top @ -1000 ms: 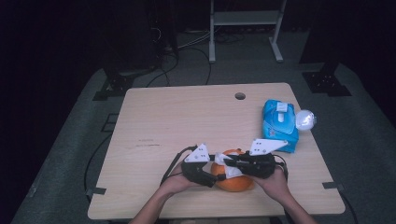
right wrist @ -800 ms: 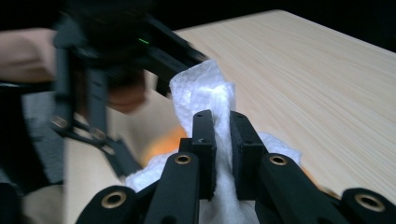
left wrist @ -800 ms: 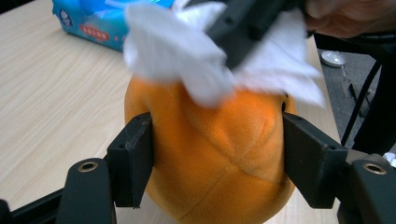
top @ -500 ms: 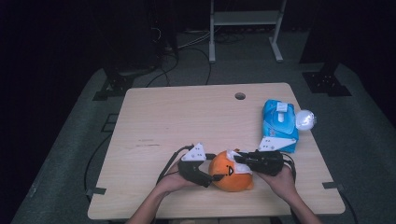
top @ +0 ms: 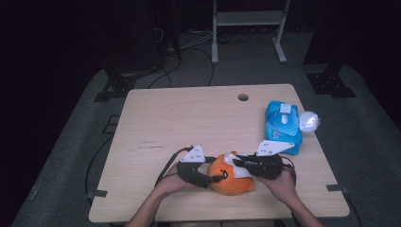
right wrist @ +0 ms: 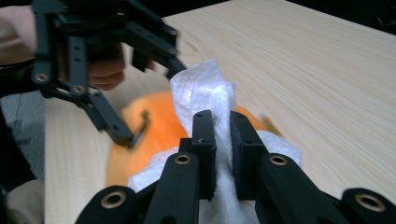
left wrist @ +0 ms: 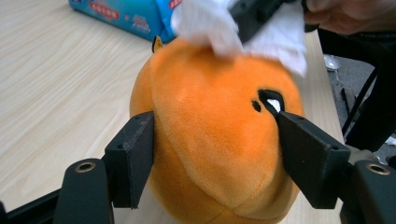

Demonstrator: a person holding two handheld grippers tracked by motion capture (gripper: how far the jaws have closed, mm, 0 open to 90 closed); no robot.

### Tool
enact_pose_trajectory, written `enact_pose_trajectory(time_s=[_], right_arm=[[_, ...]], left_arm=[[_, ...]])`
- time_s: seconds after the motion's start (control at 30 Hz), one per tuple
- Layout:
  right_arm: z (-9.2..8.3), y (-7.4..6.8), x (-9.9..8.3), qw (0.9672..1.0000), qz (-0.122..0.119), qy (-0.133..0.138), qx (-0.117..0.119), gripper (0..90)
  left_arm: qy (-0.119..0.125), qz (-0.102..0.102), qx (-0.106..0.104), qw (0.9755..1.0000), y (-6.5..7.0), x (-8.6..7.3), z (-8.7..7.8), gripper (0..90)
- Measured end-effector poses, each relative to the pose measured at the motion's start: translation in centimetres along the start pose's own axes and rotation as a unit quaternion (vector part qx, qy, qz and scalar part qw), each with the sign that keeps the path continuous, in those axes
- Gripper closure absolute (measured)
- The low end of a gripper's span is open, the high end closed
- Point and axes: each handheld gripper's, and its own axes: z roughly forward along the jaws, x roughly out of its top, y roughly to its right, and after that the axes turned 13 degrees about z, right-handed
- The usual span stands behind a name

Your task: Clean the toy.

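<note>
The round orange plush toy (top: 230,175) with a black-and-white eye sits near the bench's (top: 189,113) near edge, right of the middle. The left gripper (top: 215,178), whose jaws have just been closing, clasps its 2 sides. The right gripper (top: 239,163) pinches a crumpled white tissue (right wrist: 205,88) against the toy's top. The blue wipes packet (top: 283,120) lies by the right edge, white flap on top; the left gripper view shows its printed side.
</note>
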Motion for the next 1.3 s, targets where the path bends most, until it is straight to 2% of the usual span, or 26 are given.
enact_pose_trajectory(time_s=[0.07, 0.13, 0.23, 0.27, 0.3, 0.33, 0.4, 0.47, 0.6, 0.7, 0.8, 0.93, 1.0, 1.07, 1.2, 1.3], right_arm=[[-0.4, 0.8, -0.3, 0.9998, 0.02, 0.003, -0.002, 81.3], [-0.4, 1.0, -0.4, 0.9996, 0.029, 0.007, -0.002, 81.2], [0.1, 0.2, -0.4, 0.9997, 0.022, 0.01, 0.007, 81.2], [0.4, -0.4, -0.2, 0.9995, 0.019, 0.012, 0.019, 81.1], [0.6, -0.8, -0.1, 0.9996, 0.012, 0.013, 0.024, 81.2], [0.8, -1.2, -0.1, 0.9997, 0.002, 0.011, 0.023, 81.1], [1.0, -1.4, 0.0, 0.9998, -0.009, 0.006, 0.019, 81.2], [0.8, -0.8, -0.1, 0.9998, 0.001, 0.004, 0.02, 81.2], [-0.1, 0.8, -0.4, 0.9997, 0.022, 0.008, 0.0, 81.3], [-0.5, 1.3, -0.8, 0.9994, 0.034, 0.011, -0.002, 81.3], [-0.3, 0.7, -0.7, 0.9994, 0.03, 0.015, 0.003, 81.2], [0.5, -1.2, -0.6, 0.9994, -0.003, 0.01, 0.033, 81.0], [0.6, -1.7, -0.5, 0.9993, -0.016, 0.007, 0.033, 81.0], [0.4, -1.2, -0.5, 0.9995, -0.011, 0.006, 0.03, 81.2], [-0.1, 0.3, -0.7, 1.0, 0.008, 0.004, 0.004, 81.2], [-0.2, 0.1, -0.8, 0.9999, 0.007, 0.008, 0.004, 81.1]], left_arm=[[0.004, -0.009, 0.0, 1.0, -0.2, 0.0, 0.0, 28.2], [0.009, -0.016, 0.007, 0.9998, -0.3, 0.4, 0.0, 19.7], [0.047, -0.006, 0.01, 0.9988, 0.0, 1.2, 0.0, 19.6], [0.047, 0.004, 0.011, 0.9988, 0.3, 1.4, 0.1, 24.2], [0.036, 0.014, 0.011, 0.9992, 0.5, 1.4, 0.2, 25.5], [0.032, 0.016, 0.011, 0.9993, 0.5, 1.3, 0.3, 27.7], [0.029, 0.007, 0.009, 0.9995, 0.3, 0.8, 0.3, 31.1], [0.027, 0.003, 0.012, 0.9996, 0.0, 0.4, 0.2, 32.8], [0.027, -0.013, 0.011, 0.9995, -0.6, -0.3, -0.2, 33.2], [0.029, -0.019, 0.012, 0.9993, -0.6, -0.4, -0.2, 33.2], [0.022, -0.014, 0.016, 0.9995, -0.6, -0.4, -0.2, 33.8], [0.02, -0.025, 0.023, 0.9992, -1.1, -0.9, -0.4, 33.8], [0.023, -0.035, 0.022, 0.9989, -1.3, -1.2, -0.6, 33.8], [0.023, -0.042, 0.025, 0.9985, -1.5, -1.4, -0.6, 34.3], [0.024, -0.052, 0.031, 0.9979, -1.8, -1.5, -0.7, 34.5], [0.022, -0.051, 0.038, 0.9977, -1.7, -1.4, -0.4, 34.5]])
